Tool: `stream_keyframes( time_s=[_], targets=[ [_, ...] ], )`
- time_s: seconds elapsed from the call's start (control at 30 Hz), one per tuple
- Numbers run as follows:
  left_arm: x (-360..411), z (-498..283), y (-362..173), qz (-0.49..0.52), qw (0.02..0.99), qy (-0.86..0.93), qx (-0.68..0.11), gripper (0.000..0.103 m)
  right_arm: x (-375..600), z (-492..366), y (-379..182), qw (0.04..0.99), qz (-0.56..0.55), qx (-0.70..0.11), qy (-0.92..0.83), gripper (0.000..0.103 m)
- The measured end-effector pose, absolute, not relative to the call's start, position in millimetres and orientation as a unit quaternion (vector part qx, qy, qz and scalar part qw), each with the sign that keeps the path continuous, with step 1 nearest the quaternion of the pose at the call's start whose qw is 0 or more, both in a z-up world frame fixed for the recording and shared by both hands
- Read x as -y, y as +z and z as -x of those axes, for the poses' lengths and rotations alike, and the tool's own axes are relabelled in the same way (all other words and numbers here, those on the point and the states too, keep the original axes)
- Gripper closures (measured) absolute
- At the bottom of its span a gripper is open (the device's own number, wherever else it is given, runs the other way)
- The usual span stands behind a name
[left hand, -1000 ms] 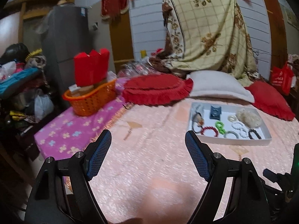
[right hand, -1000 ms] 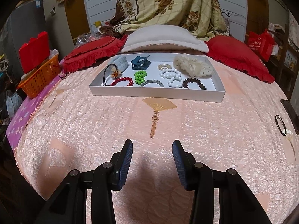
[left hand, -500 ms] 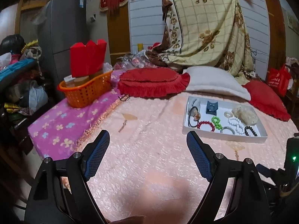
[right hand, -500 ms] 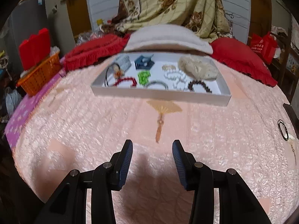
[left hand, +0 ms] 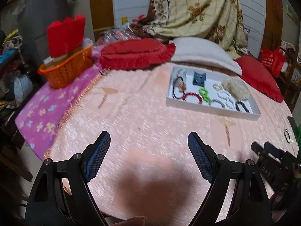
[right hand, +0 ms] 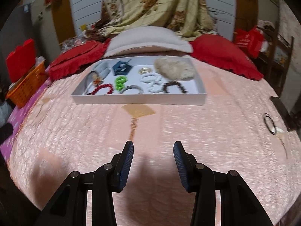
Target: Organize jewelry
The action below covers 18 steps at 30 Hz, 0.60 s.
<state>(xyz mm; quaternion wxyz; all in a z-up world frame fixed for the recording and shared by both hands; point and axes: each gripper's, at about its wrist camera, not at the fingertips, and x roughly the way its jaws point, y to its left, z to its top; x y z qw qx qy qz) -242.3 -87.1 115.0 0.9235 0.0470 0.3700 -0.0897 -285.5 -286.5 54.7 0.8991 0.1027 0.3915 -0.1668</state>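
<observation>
From the left wrist view, we see our left gripper [left hand: 148, 141] held over the pink bedspread [left hand: 131, 116], its two blue-padded fingers [left hand: 98, 158] spread wide with nothing between them. Ahead and to the right sits the white tray [left hand: 212, 108] of jewelry, flat on the bedspread and well apart from the fingers. Inside it we make out a red bead bracelet [left hand: 191, 97], a green bracelet [left hand: 204, 94], a white bead bracelet [left hand: 224, 98], a dark bead bracelet [left hand: 242, 107], a blue clip [left hand: 199, 77] and a cream scrunchie [left hand: 236, 88]. At the far right edge a black hair tie [left hand: 286, 136] lies alone on the bedspread, outside the tray, and part of our right gripper [left hand: 270, 160] shows low beside it. An orange basket [left hand: 65, 69] stands on the purple sheet [left hand: 49, 105] to the left, with a red cushion [left hand: 135, 53] and a white pillow [left hand: 203, 53] behind the tray.

From the right wrist view, we see our right gripper [right hand: 153, 150] with its fingers [right hand: 128, 162] partly apart and empty, above bare bedspread [right hand: 169, 131]. The tray [right hand: 139, 98] lies straight ahead, near but not touched, its contents blurred. The black hair tie [right hand: 269, 123] rests on the bedspread far to the right, clear of both the tray and the fingers.
</observation>
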Motion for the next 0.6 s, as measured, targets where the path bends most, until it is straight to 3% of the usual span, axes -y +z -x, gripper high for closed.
stream_keyframes(
  time_s=[0.6],
  targets=[
    [104.4, 245.2, 89.3, -0.073, 0.893, -0.129, -0.424, 0.018, 280.8, 291.3, 62.2, 0.892, -0.088, -0.404, -0.183, 0.057]
  ],
)
